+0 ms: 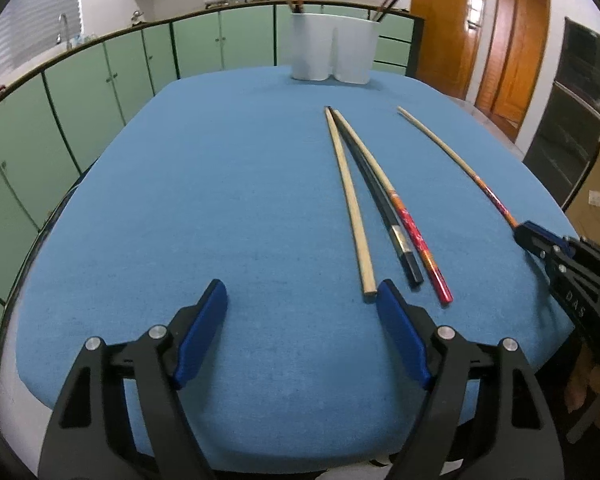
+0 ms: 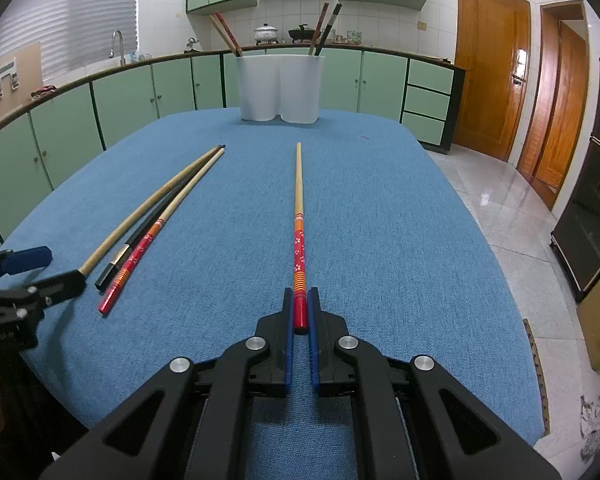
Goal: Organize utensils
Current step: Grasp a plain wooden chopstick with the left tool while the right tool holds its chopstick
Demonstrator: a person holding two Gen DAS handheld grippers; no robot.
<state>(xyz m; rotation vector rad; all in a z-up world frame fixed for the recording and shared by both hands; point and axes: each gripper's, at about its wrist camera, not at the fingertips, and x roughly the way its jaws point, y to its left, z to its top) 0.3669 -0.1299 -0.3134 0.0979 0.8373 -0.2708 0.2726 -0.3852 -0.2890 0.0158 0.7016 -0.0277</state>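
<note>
Mid-sort here, chopsticks going into the white holder [image 2: 280, 86] at the top centre of the right wrist view, on the far edge of the blue desk [image 2: 380, 220]. Already a couple of sticks poking out of each of its two cups.

Right gripper [image 2: 300, 316], bottom centre: jaws clenched on the red end of the red chopstick [image 2: 299, 220], which runs straight up the frame toward the holder. Looks flat on the cloth, tip not lifted yet as far as can be told. So pickup step done for that one.

Left gripper [image 1: 300, 292], bottom of the left wrist view: jaws released and wide, nothing between them. Butt of the plain stick [image 1: 350, 204] sits just beside the right-hand pad, outside the gap. Next to it, fanned out and meeting at the far tips: black stick [image 1: 376, 196] and a second red one [image 1: 410, 232].

Next up, probably: lift the red chopstick, carry it up-frame, tilt it tip-down over one cup. Guessing the cup with matching sticks, hard to tell which from here. Left side needs a nudge toward the right of its frame to straddle the plain stick before clamping.
</note>
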